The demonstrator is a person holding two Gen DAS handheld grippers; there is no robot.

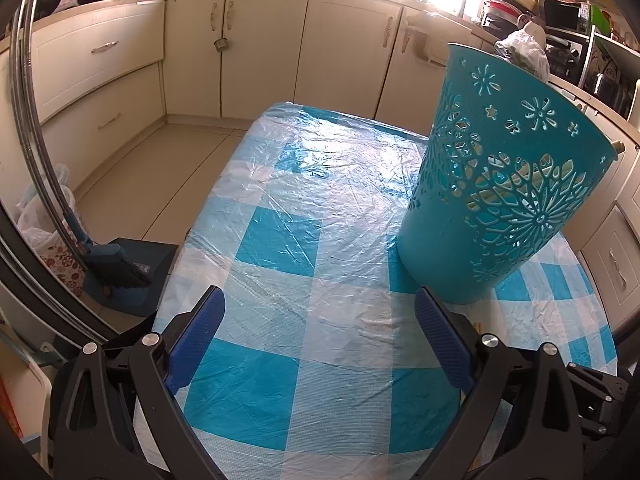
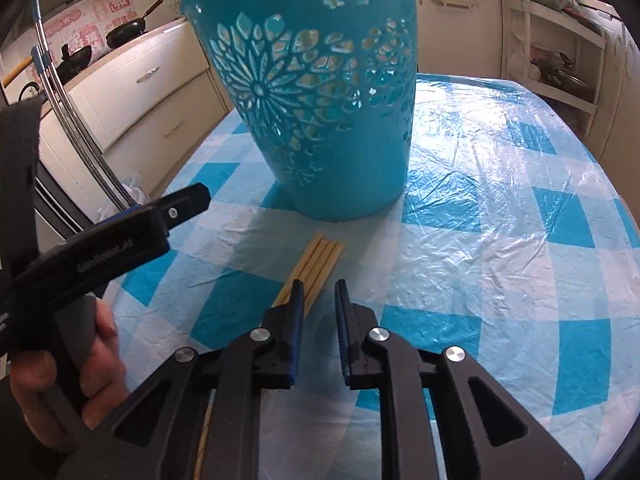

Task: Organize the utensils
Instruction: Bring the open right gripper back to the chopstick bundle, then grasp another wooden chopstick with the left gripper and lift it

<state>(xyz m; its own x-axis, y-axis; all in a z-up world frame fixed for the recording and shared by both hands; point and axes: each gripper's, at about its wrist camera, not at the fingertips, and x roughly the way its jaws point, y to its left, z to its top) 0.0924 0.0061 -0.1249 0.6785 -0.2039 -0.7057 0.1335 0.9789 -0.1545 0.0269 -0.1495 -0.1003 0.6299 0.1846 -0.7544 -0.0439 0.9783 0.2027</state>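
A teal cut-out basket (image 1: 496, 184) stands upright on the blue-and-white checked tablecloth (image 1: 304, 208), to the right of and just beyond my left gripper (image 1: 320, 312), which is wide open and empty over the cloth. In the right wrist view the basket (image 2: 320, 100) stands straight ahead. Several wooden chopsticks (image 2: 316, 268) lie side by side on the cloth between the basket and my right gripper (image 2: 318, 292). That gripper's jaws stand a narrow gap apart, empty, with the near ends of the chopsticks hidden under its left finger. Pale sticks show faintly through the basket's holes.
The left gripper's body and the hand holding it (image 2: 100, 256) are at the left in the right wrist view. Cream kitchen cabinets (image 1: 260, 48) ring the table. A broom and dustpan (image 1: 116, 272) stand on the floor to the left. A shelf unit (image 2: 560, 48) stands at the far right.
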